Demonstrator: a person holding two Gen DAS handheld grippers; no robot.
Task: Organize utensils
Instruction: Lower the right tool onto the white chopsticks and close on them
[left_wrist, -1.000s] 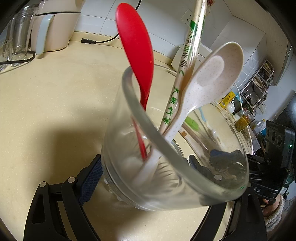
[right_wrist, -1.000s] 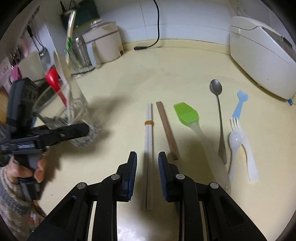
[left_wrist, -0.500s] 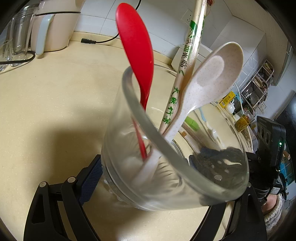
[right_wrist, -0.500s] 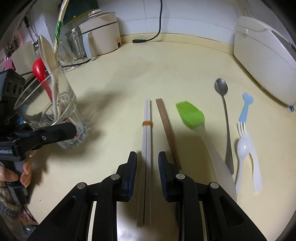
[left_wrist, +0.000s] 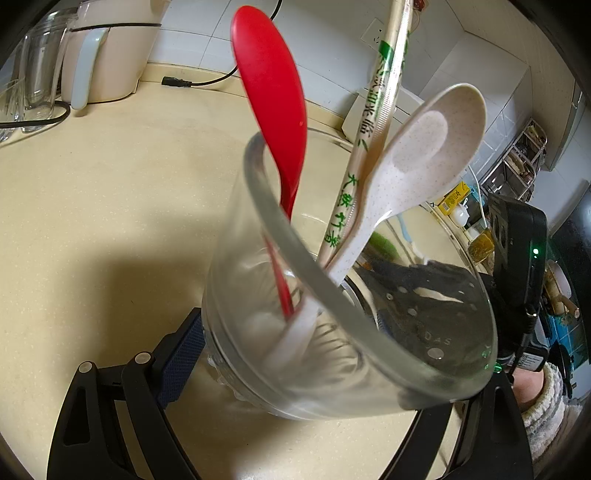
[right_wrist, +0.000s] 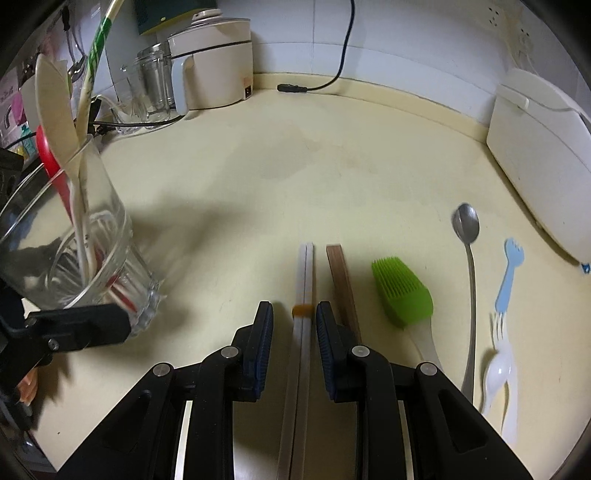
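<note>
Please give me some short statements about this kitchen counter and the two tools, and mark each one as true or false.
1. The left tool grips a glass. True.
2. A red spoon stands in the glass. True.
3. The right tool holds the green brush. False: the brush lies on the counter, and the tool's fingers are open on either side of the white chopsticks.
4. The metal spoon is in the glass. False: it lies on the counter.
</note>
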